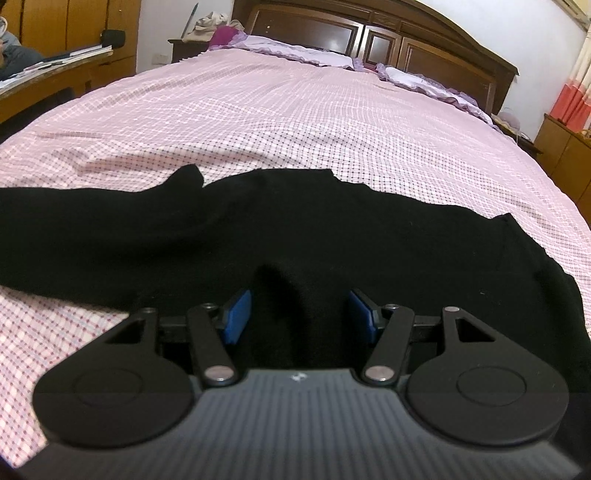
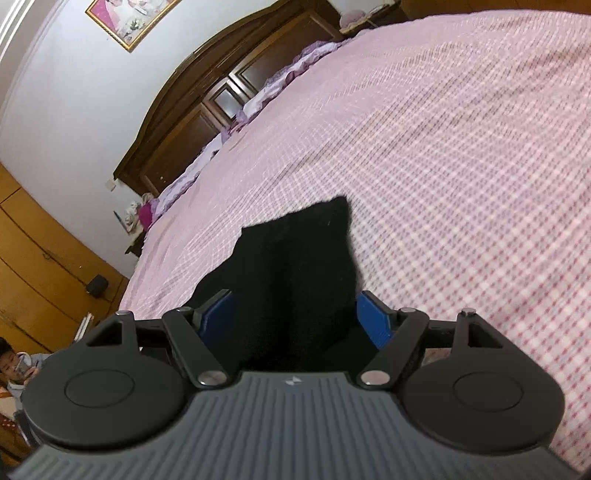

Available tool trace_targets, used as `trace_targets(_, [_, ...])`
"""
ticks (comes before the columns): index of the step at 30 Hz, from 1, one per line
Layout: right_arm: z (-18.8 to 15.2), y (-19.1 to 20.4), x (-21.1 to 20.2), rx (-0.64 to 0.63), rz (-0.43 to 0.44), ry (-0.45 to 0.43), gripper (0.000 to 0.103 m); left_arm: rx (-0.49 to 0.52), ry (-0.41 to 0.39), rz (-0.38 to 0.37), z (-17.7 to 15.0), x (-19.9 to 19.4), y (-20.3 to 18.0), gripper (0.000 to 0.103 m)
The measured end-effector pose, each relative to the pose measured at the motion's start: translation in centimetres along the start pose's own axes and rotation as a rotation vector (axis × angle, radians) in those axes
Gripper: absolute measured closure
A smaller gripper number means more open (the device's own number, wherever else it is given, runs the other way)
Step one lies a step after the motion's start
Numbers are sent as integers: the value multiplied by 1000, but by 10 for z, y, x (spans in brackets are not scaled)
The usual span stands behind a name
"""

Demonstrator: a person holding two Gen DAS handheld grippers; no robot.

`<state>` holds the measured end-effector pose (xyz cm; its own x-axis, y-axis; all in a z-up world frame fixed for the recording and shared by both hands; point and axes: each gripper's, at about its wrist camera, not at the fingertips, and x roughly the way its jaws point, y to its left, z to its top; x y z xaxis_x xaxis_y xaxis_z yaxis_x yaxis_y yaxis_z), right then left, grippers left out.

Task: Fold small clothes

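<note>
Left wrist view shows a black garment (image 1: pixel 258 221) spread across the near part of the bed (image 1: pixel 295 122), one sleeve (image 1: pixel 55 229) lying out flat to the side. The left gripper (image 1: pixel 300 314) hangs over its near edge with blue fingers (image 1: pixel 236 314) apart and cloth between them, unpinched. In the right wrist view the right gripper (image 2: pixel 295 317) also has its fingers (image 2: pixel 375 319) apart, around a narrow strip of the garment (image 2: pixel 303 258) that ends in a corner. I judge folding barely begun: no neat fold shows, so all the folds remain. The bed wears a pink checked sheet, with frilled pillows (image 1: pixel 295 53) by a dark wooden headboard (image 1: pixel 388 33), pale walls and wooden cupboards (image 2: pixel 40 258).
</note>
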<state>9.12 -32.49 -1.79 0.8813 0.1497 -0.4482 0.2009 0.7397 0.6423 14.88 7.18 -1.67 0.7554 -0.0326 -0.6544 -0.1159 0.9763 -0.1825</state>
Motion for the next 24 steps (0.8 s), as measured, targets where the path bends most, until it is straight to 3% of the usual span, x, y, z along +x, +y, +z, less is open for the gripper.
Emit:
trace_targets(7, [11, -5, 15, -20, -43, -9, 24, 27, -5, 10, -1, 3, -4, 43])
trace_targets(13, [15, -13, 36, -58, -111, 33, 24, 65, -6, -4, 0, 6, -4, 43])
trace_targets(20, [21, -14, 60, -142, -104, 58, 25, 90, -3, 4, -1, 11, -10, 43])
trace_targets(22, [21, -9, 65, -183, -115, 61, 28, 98, -1, 5, -2, 13, -13, 45])
trace_targets(24, [21, -5, 69, -208, -85, 77, 53, 124, 1, -5, -1, 13, -16, 66])
